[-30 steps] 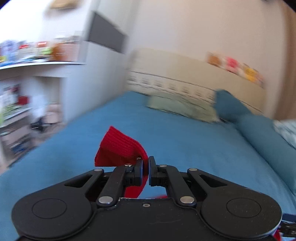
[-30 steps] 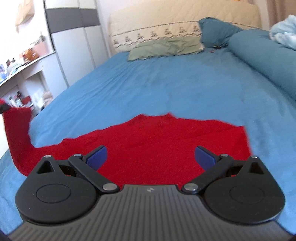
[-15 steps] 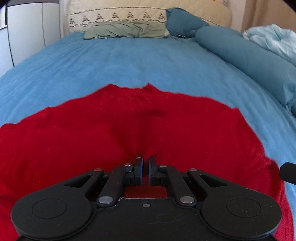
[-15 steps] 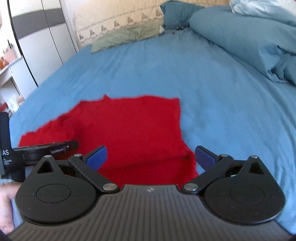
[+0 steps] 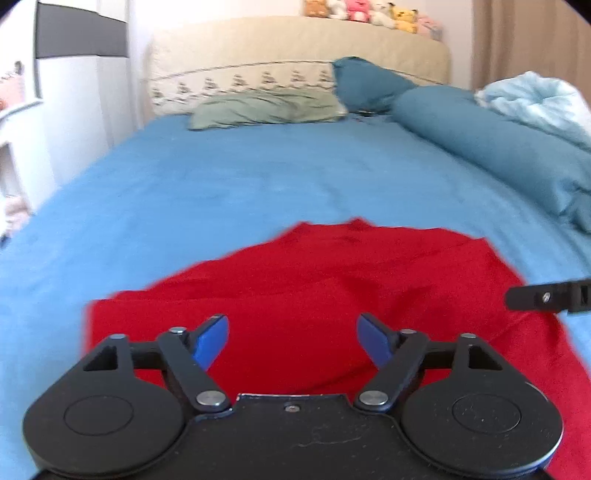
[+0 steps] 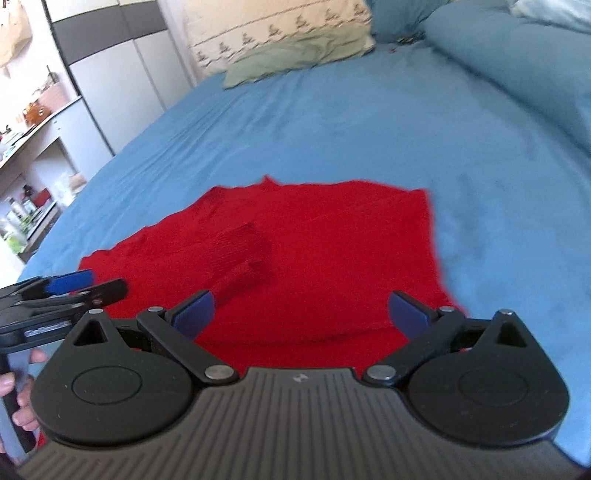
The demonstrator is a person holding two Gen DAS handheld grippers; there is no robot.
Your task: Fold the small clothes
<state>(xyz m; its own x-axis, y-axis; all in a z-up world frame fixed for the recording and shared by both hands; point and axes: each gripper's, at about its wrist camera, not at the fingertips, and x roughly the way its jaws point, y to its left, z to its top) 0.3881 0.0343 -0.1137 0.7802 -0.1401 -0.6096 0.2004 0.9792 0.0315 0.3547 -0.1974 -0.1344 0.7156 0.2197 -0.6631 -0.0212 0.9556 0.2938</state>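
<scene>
Red knit garment lies spread flat on the blue bed sheet, one sleeve folded over its body. Left gripper hovers over the near edge, blue pads spread apart, nothing between them. Right gripper alongside, also spread wide and empty. Green pillow and teal duvet roll well beyond, by the headboard

A home bedroom: a bed with a blue sheet, padded headboard, green pillow, rumpled duvet (plush toys perch above) and a wardrobe alongside
</scene>
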